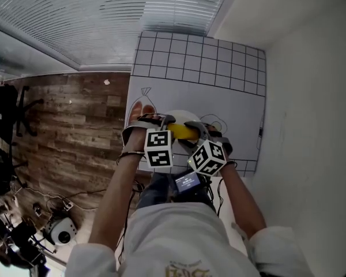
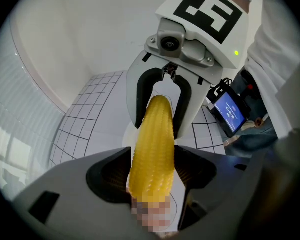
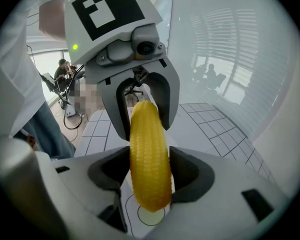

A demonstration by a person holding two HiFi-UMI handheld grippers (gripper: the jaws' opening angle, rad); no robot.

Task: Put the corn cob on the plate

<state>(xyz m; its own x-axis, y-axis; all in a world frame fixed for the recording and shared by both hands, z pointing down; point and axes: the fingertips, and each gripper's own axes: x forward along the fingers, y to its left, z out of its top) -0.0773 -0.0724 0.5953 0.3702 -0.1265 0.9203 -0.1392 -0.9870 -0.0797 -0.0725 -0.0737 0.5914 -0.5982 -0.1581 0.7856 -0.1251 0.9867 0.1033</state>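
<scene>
The left gripper (image 1: 157,122), a smooth grey plastic shell with dark ribbed pads and a white cube of black square markers, is held in the person's left hand, forearm stretched forward, over the left edge of the plate (image 1: 180,115). Its jaws are clamped on the thicker end of the corn cob (image 1: 183,133). The cob is bright yellow and waxy, with tight rows of small rounded kernels tapering to a blunt tip. It lies level across the near part of the round white plate and spans from one gripper to the other. It seems to hang just above the plate rather than rest on it, though the head view is too small to be sure. The right gripper (image 1: 205,130) is of the same make. It comes in from the plate's right side with its marker cube tilted, and its jaws are closed on the cob's other end, pads against both flanks. Under the plate lies a white mat (image 1: 197,55) ruled with a thin black grid and drawn outlines.
</scene>
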